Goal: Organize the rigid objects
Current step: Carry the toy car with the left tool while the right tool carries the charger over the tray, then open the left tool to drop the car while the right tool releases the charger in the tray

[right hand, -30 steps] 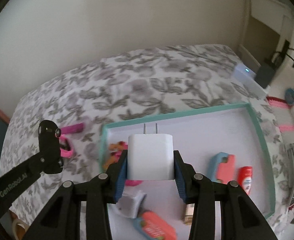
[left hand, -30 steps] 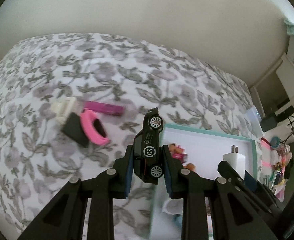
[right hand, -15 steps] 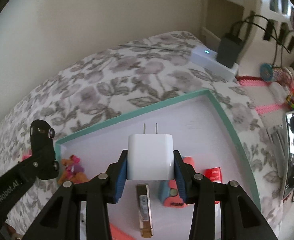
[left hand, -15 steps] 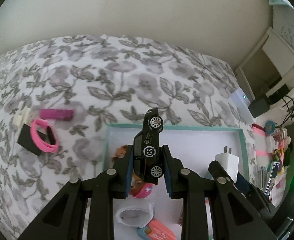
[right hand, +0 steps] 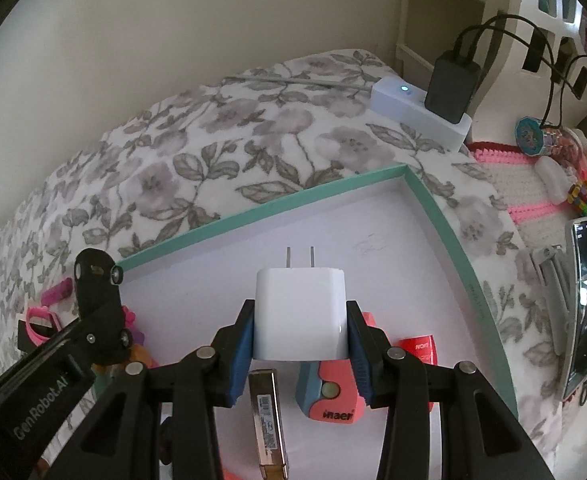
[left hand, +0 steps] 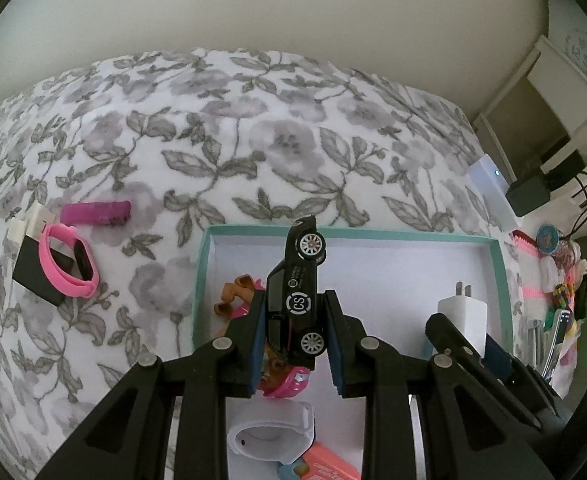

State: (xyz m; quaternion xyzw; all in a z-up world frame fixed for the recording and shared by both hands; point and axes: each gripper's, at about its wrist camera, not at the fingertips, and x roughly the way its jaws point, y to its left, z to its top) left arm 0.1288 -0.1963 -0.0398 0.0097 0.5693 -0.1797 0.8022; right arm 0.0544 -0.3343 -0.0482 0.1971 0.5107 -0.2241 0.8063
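Now left tool [left hand: 295,340] pinches a glossy black toy car [left hand: 296,300]; right tool [right hand: 300,340] a white charger [right hand: 299,312].

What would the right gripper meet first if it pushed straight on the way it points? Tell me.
Most likely the bare white floor of the teal-rimmed tray. The right gripper holds the white charger, prongs leading, and nothing shows ahead of them; depth is hard to judge.
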